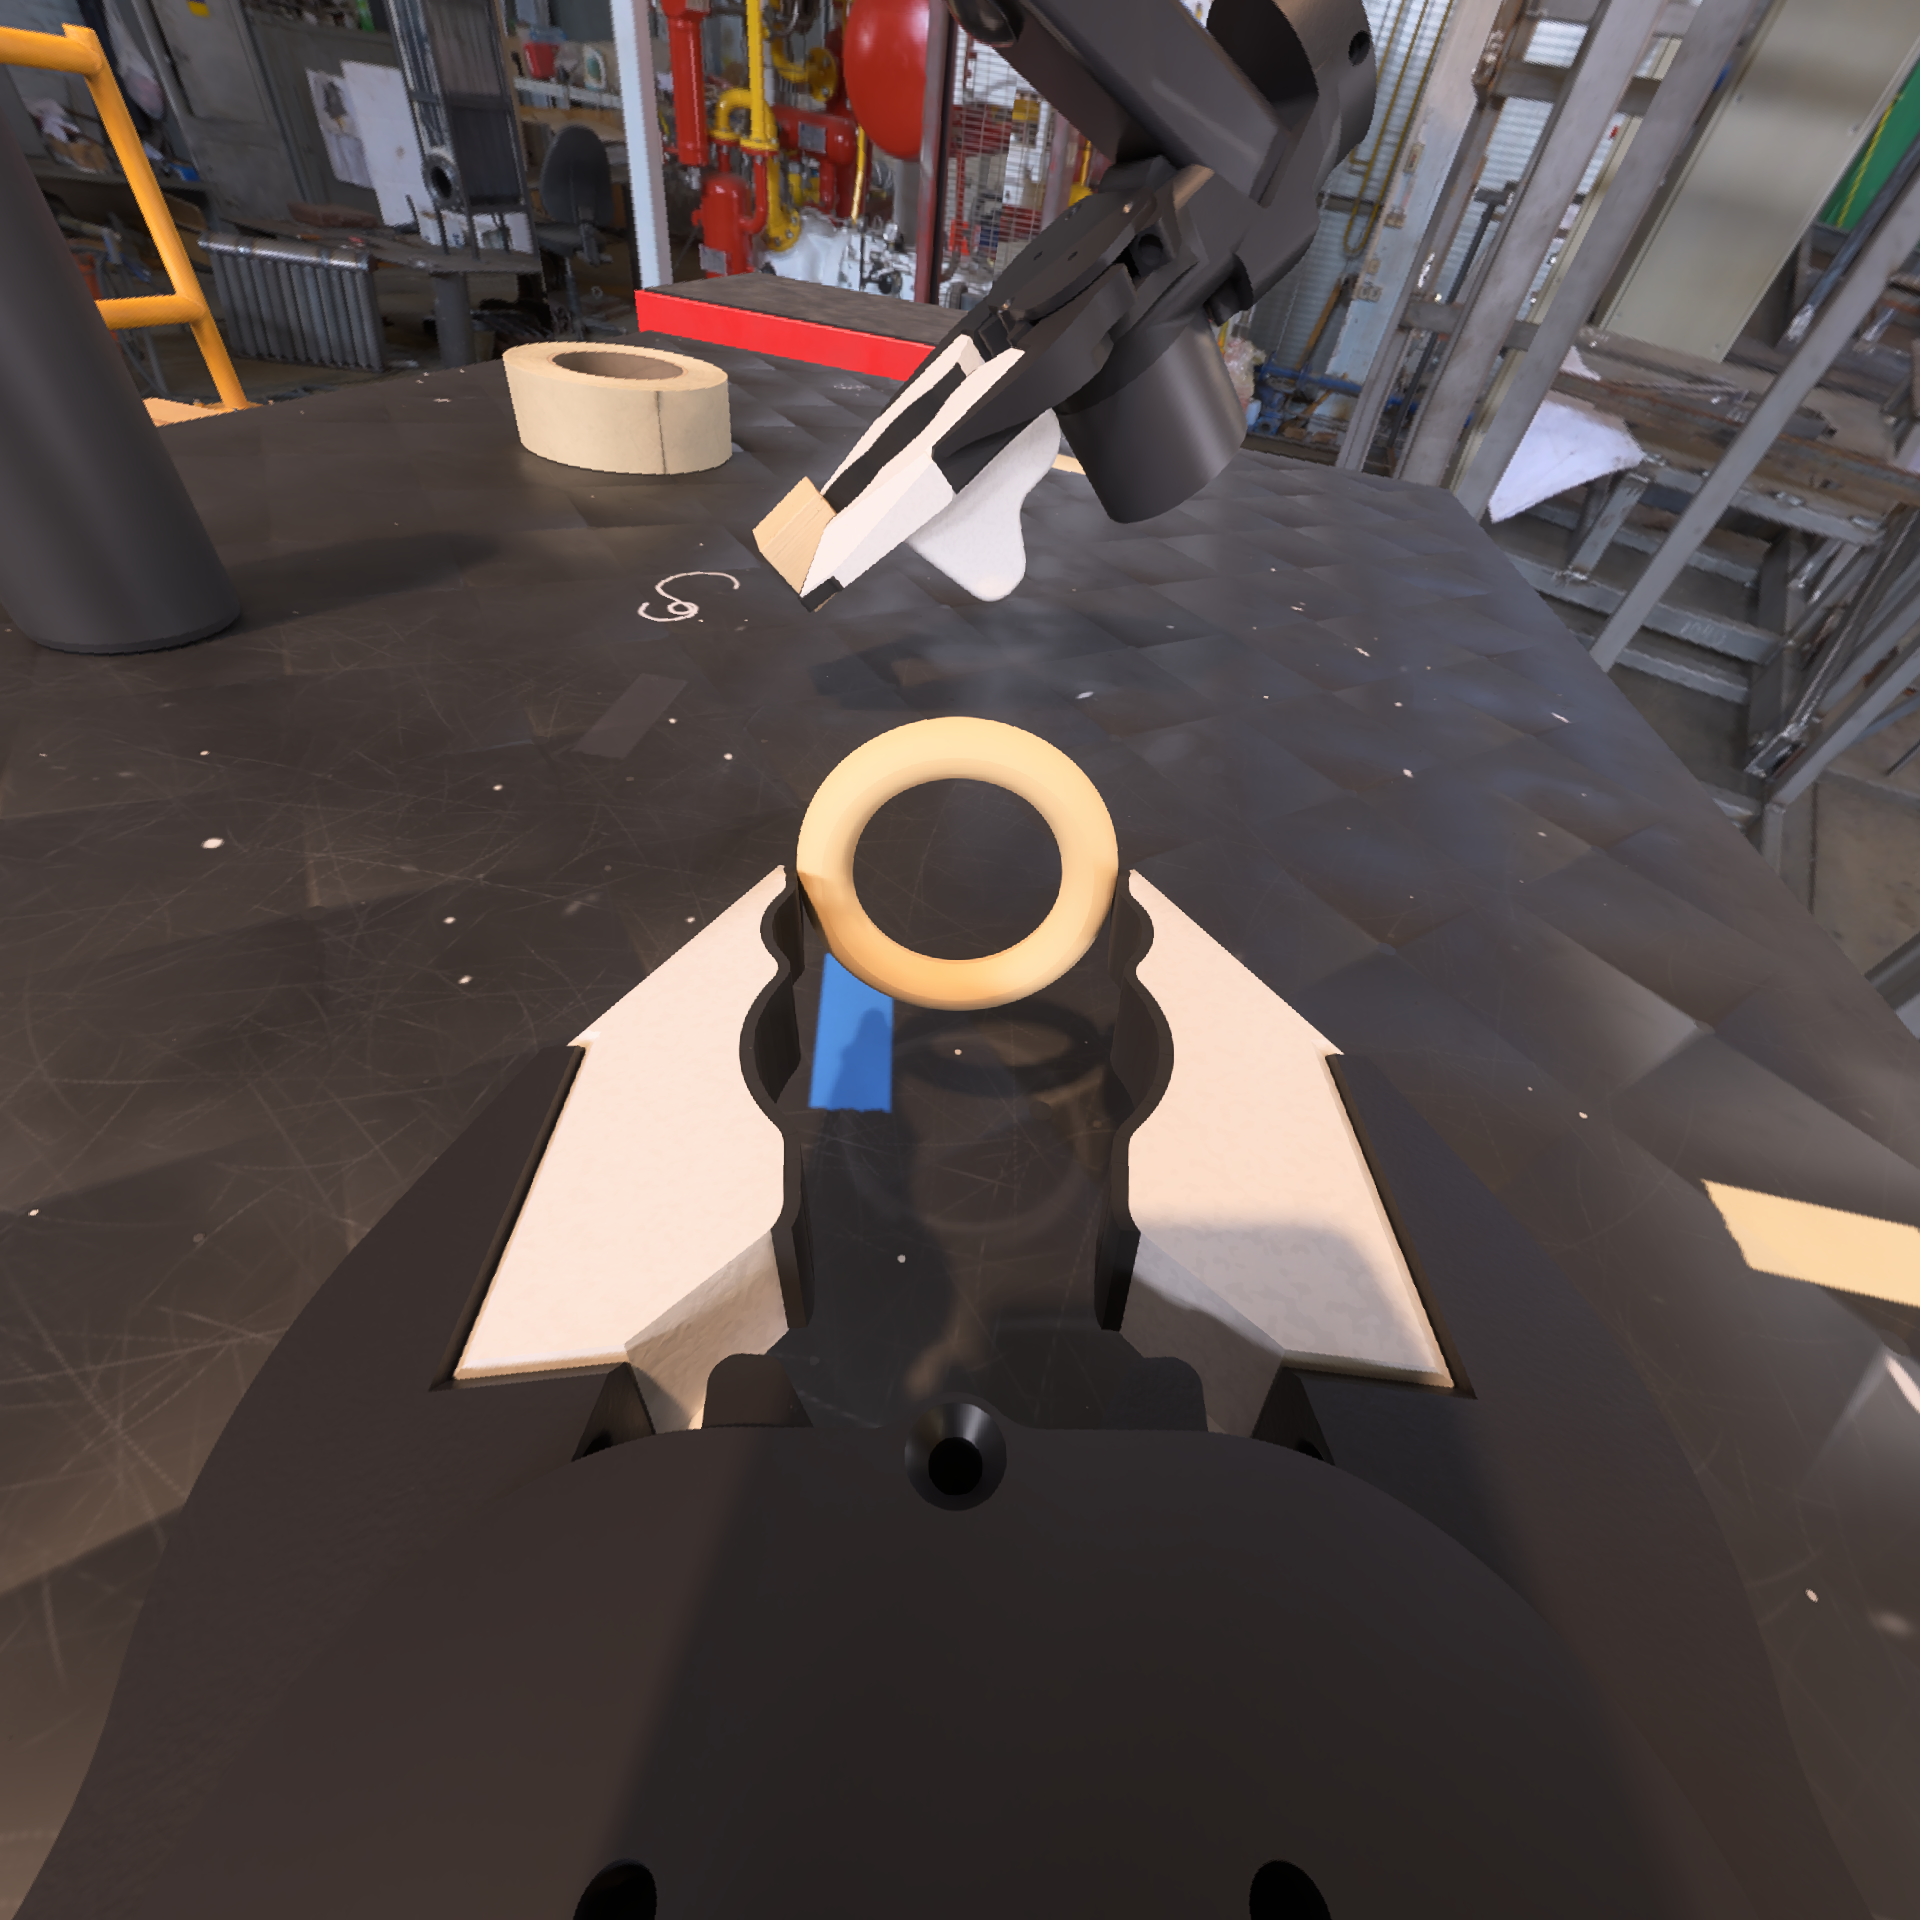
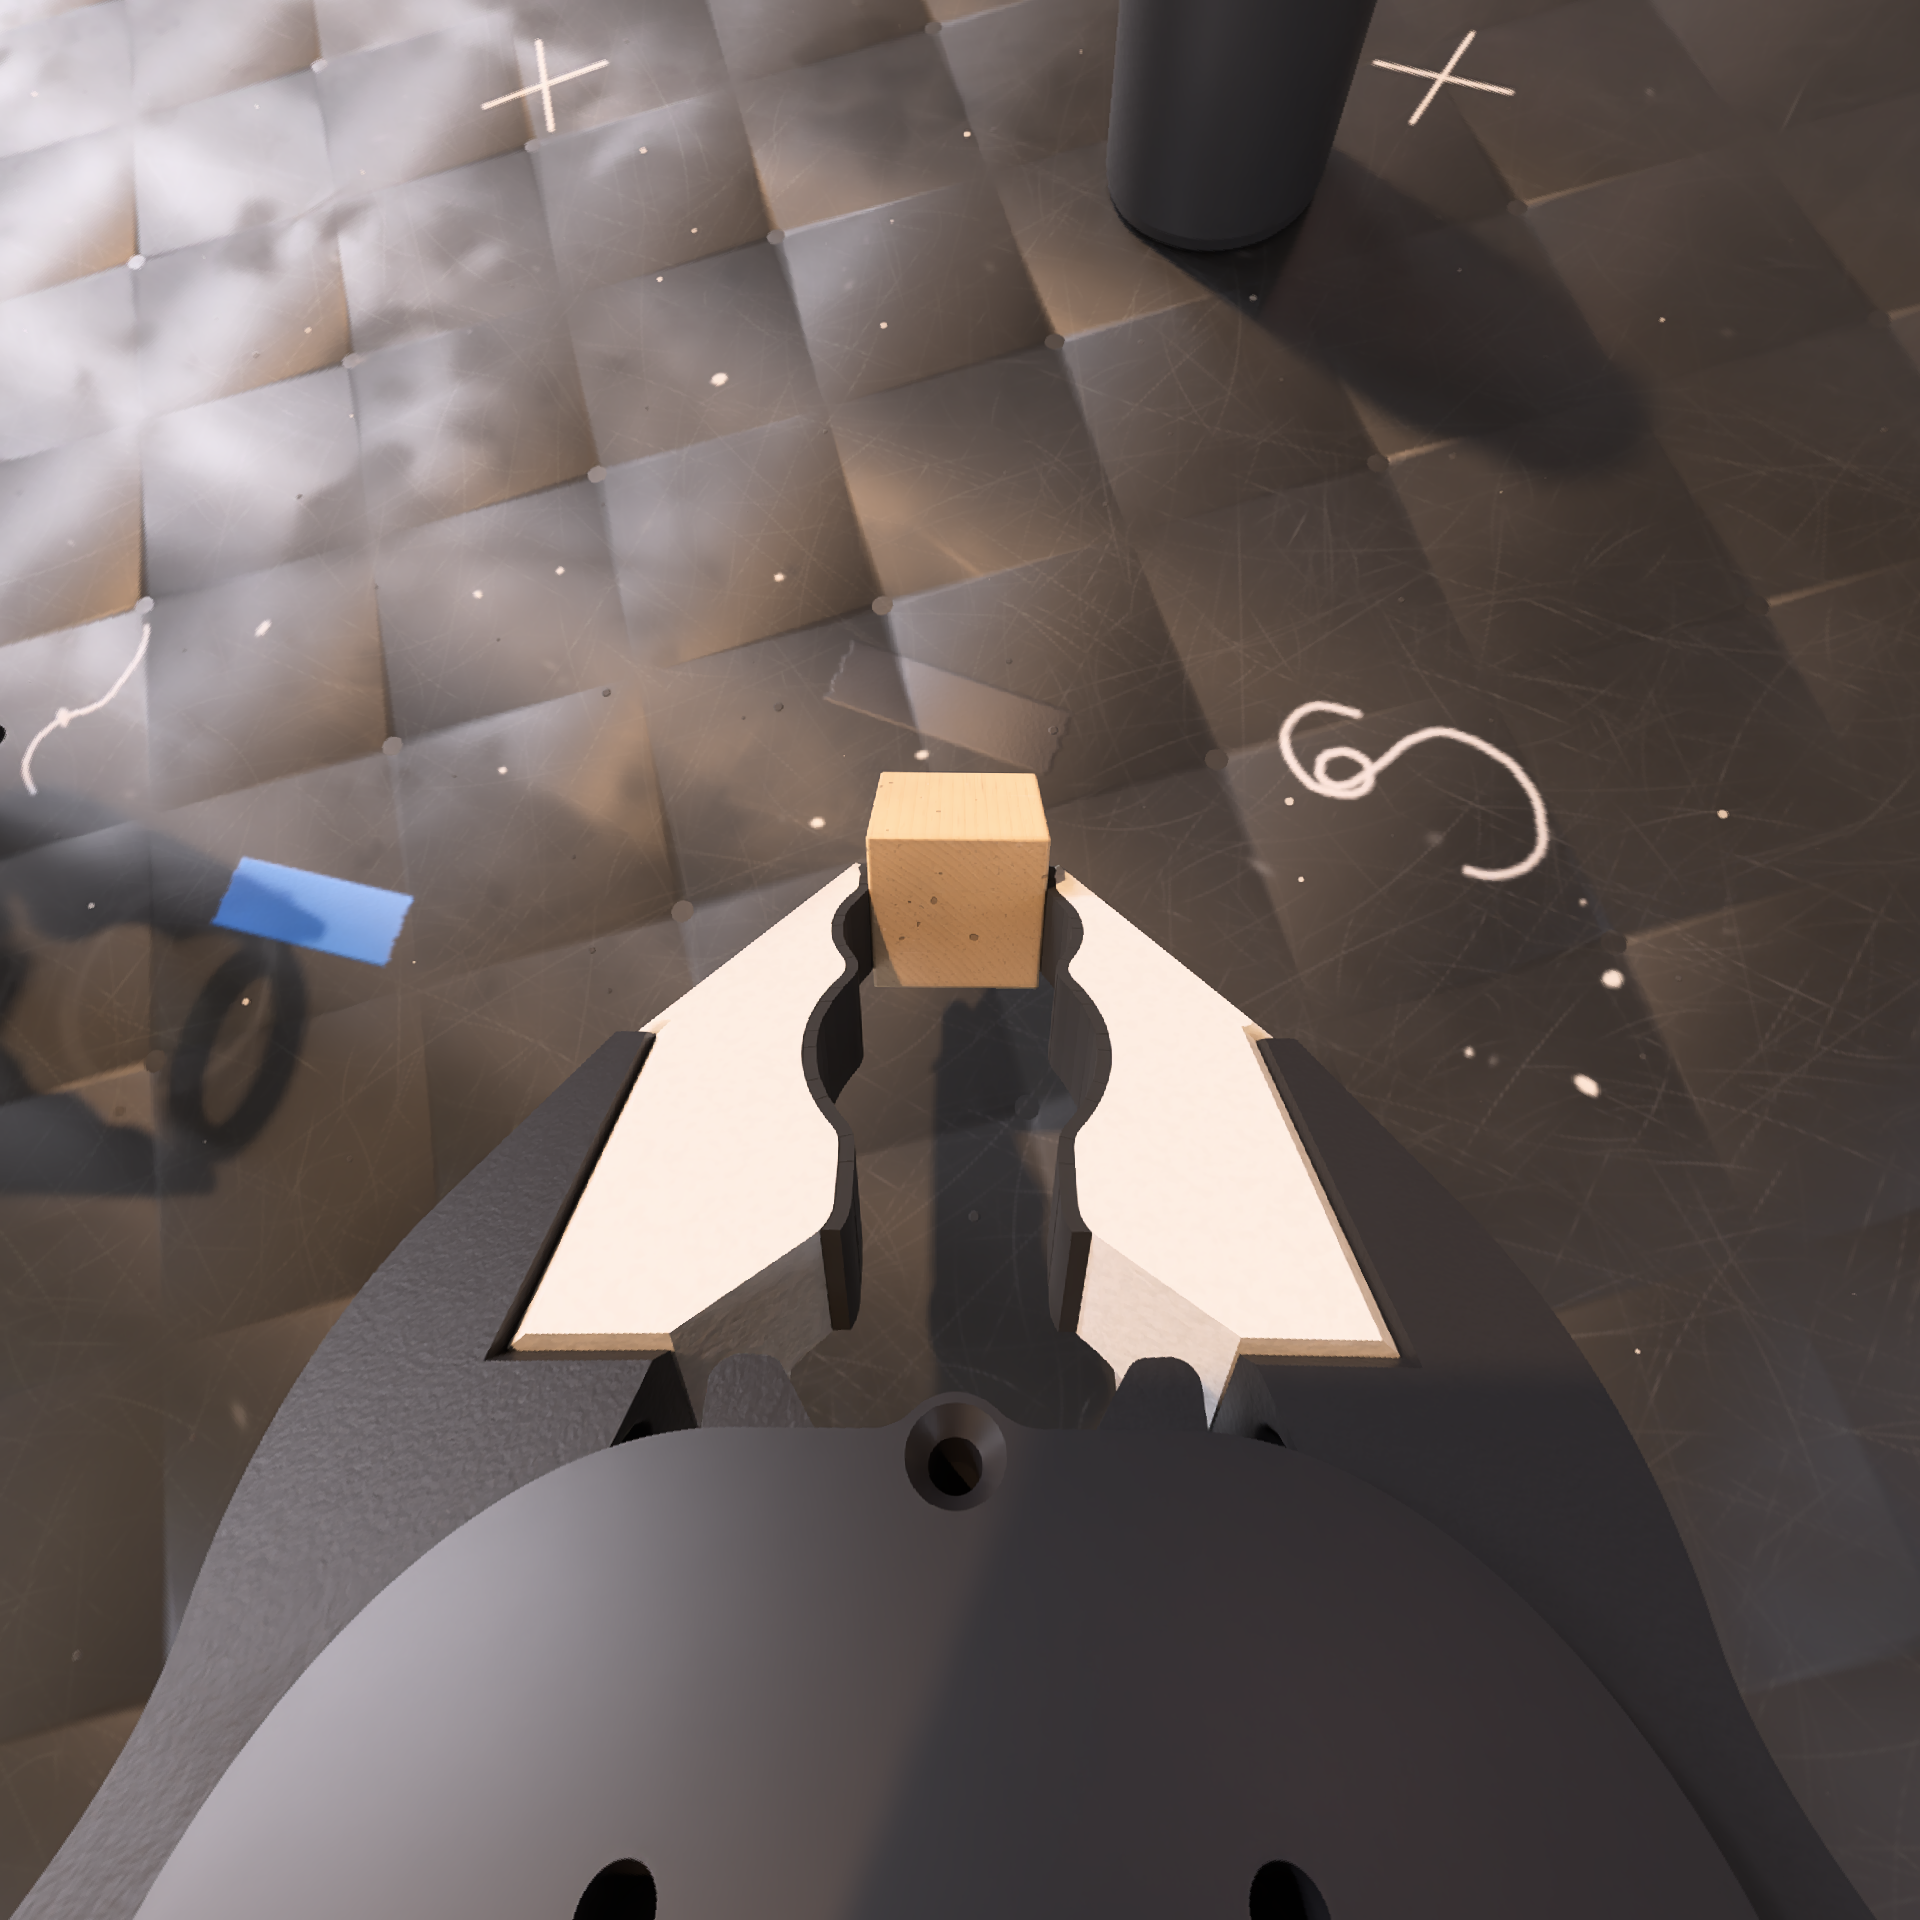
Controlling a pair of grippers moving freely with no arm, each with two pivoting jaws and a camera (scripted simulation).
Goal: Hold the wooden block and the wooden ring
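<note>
My left gripper (image 1: 958,883) is shut on the pale wooden ring (image 1: 831,894), which stands upright between the fingertips, above the dark table (image 1: 312,935). Its shadow lies on the table below. My right gripper (image 2: 958,878) is shut on the small wooden block (image 2: 956,894), held clear above the table. In the left wrist view the right gripper (image 1: 805,566) shows farther off, angled down, with the block (image 1: 792,530) at its tip.
A roll of beige tape (image 1: 618,405) lies at the far left of the table. A dark cylinder (image 1: 94,436) stands at the left; it also shows in the right wrist view (image 2: 1216,114). A blue tape strip (image 1: 847,1049) is stuck to the table. The table's right edge drops off toward metal stairs (image 1: 1714,582).
</note>
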